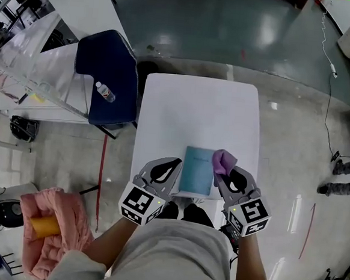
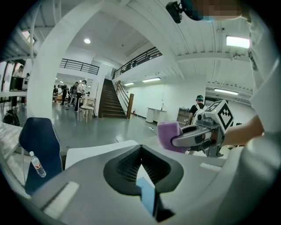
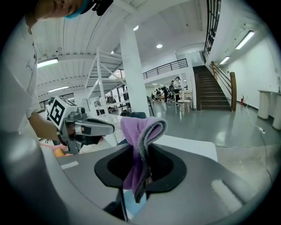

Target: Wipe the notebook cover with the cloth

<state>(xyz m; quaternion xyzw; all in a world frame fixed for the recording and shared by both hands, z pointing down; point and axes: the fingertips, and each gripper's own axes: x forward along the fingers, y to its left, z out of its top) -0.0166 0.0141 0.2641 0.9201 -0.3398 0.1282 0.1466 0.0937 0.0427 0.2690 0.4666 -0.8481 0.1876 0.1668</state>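
right tool [image 1: 223, 171] tight on cloth [image 1: 222, 160], just right of notebook [image 1: 197, 170]; left tool [image 1: 174, 164] closed, empty

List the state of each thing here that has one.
notebook: closed, lying flat on the table.
cloth: folded over, clamped at the tip of the right gripper.
right gripper: shut on the cloth.
left gripper: shut, nothing between its fingers.
water bottle: capped, lying on the blue chair.
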